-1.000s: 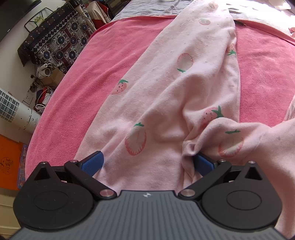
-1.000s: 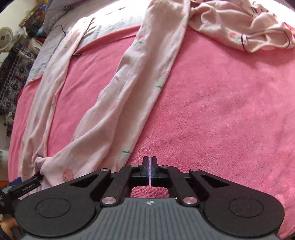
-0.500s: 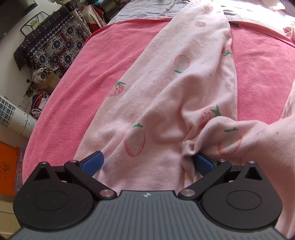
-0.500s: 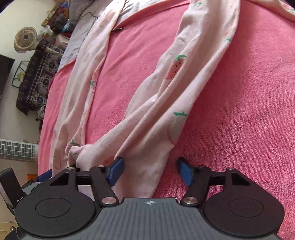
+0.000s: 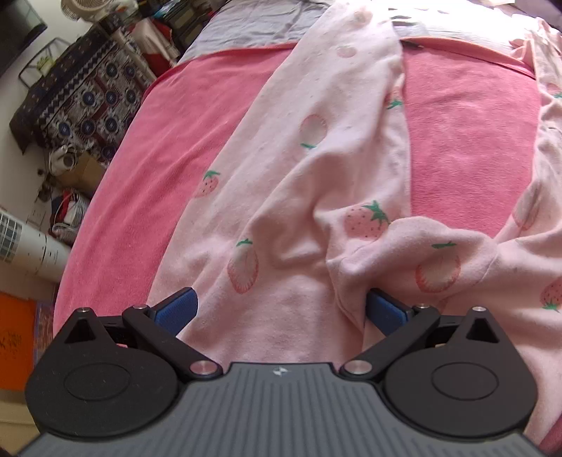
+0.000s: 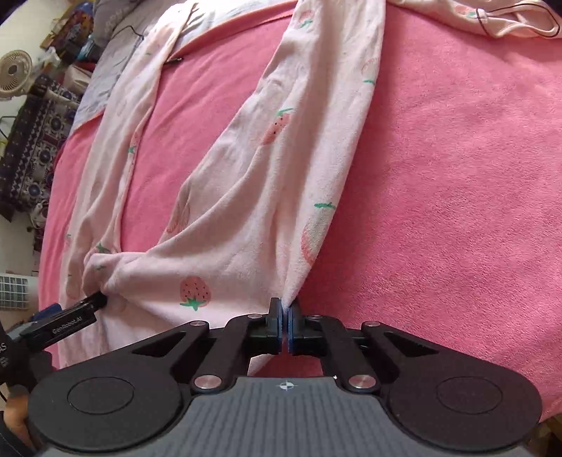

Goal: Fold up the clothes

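Pale pink strawberry-print pyjama trousers [image 5: 309, 168] lie spread on a pink blanket [image 5: 147, 175], both legs running away from me. My left gripper [image 5: 281, 309] is open, its blue pads either side of the waist end, with bunched cloth against the right pad [image 5: 383, 309]. In the right wrist view the trousers [image 6: 274, 182] stretch away, and my right gripper [image 6: 285, 316] is shut on the waist edge at the right side. The left gripper [image 6: 70, 313] shows at the left, against the bunched cloth.
A second pink garment [image 6: 491, 21] lies crumpled at the far right. A grey sheet [image 5: 253, 28] lies at the far end of the bed. Left of the bed are a patterned cloth [image 5: 80, 98], a white tower fan [image 5: 24, 242] and floor clutter.
My right gripper opened around the trousers' waist edge, then closed on it. My left gripper stayed open in place at the waist.
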`<action>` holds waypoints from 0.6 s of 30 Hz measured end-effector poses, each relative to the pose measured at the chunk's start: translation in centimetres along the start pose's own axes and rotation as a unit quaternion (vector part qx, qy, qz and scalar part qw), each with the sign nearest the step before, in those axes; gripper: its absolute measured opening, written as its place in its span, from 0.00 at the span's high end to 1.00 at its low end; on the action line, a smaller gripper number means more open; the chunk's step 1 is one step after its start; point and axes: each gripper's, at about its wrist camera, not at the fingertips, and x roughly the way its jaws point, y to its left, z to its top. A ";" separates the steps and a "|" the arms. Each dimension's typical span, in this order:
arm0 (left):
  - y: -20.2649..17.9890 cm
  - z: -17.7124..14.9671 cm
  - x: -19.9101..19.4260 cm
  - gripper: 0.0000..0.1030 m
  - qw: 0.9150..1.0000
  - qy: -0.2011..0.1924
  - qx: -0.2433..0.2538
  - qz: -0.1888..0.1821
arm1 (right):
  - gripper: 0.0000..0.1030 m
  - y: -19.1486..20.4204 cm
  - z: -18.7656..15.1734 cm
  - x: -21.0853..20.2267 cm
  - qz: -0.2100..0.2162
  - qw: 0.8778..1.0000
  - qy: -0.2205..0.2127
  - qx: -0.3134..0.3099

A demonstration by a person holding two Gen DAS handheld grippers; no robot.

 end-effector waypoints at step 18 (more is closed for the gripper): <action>-0.8 -5.4 -0.3 0.00 0.995 0.031 0.096 0.019 | 0.77 -2.3 0.0 -3.1 -0.089 0.994 -0.041 -0.042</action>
